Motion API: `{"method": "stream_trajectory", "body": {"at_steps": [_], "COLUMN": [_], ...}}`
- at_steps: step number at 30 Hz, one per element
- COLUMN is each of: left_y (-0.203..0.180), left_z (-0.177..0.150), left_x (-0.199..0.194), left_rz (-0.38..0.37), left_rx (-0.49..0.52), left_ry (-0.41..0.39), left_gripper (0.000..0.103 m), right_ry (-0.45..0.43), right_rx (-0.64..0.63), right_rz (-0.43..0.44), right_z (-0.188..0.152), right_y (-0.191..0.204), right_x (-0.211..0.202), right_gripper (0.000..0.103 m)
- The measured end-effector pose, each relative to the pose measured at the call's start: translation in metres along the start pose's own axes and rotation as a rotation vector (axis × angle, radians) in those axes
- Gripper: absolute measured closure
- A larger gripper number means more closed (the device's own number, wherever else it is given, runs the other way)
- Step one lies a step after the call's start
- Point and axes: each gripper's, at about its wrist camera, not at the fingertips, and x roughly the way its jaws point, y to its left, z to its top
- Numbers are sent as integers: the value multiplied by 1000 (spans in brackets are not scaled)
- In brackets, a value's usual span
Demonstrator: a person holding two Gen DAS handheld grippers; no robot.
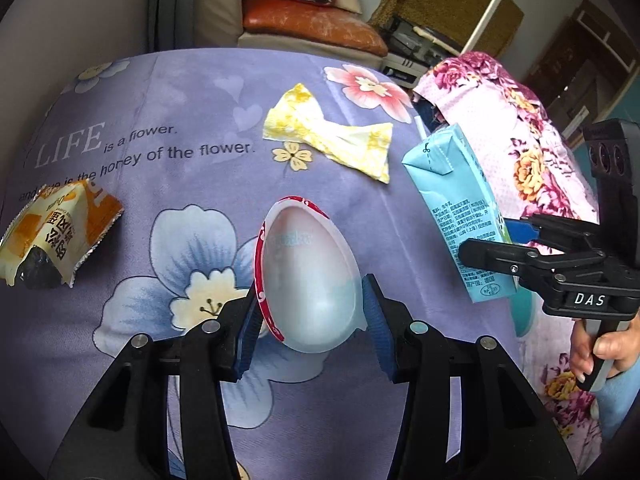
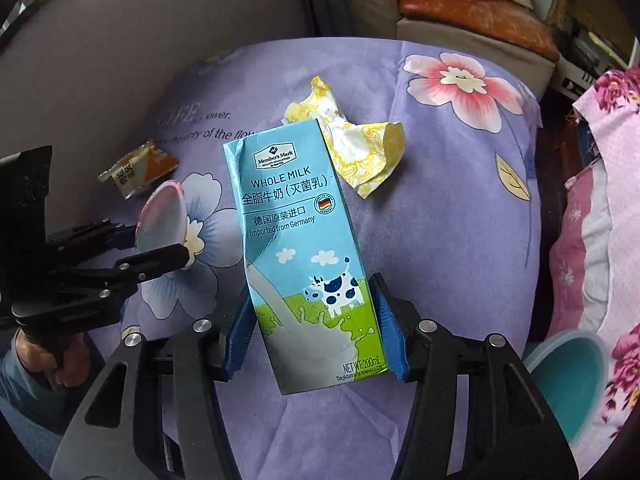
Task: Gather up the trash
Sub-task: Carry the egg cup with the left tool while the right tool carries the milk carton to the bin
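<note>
My left gripper (image 1: 310,320) is shut on a white egg-shaped plastic shell with a red rim (image 1: 308,272), held above the purple flowered cloth (image 1: 180,112); the shell also shows in the right wrist view (image 2: 162,218). My right gripper (image 2: 316,328) is shut on a blue whole-milk carton (image 2: 296,240), held upright above the cloth; the carton also shows in the left wrist view (image 1: 456,208), at the right. A crumpled yellow wrapper (image 1: 328,136) lies on the cloth further back. An orange snack wrapper (image 1: 56,232) lies at the left.
A pink flowered cloth (image 1: 520,152) covers something at the right of the table. A teal bin (image 2: 568,364) shows low at the right edge. A sofa with an orange cushion (image 1: 304,20) stands behind the table.
</note>
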Motion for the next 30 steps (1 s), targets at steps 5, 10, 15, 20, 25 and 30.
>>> {"method": "stream_trajectory", "body": {"at_steps": [5, 10, 15, 20, 25, 30], "left_y": [-49, -108, -177, -241, -279, -295], "left_z": [1, 5, 6, 1, -6, -11], "left_x": [3, 14, 32, 59, 88, 105], "left_rz": [-30, -89, -159, -188, -192, -186], "left_rx": [88, 184, 301, 396, 444, 456], "left_ry": [11, 25, 53, 101, 153, 191], "left_gripper": [54, 54, 54, 54, 54, 54], "right_ry": [-74, -139, -200, -241, -253, -253], "right_rx": [88, 214, 355, 456, 555, 596], "right_rz": [-9, -49, -109, -169, -191, -198], "right_z": [-24, -62, -103, -141, -177, -195], "right_y": [-21, -61, -115, -156, -197, -222], "right_x": [-33, -70, -108, -133, -152, -154], "right_gripper": [51, 51, 51, 51, 51, 51]}}
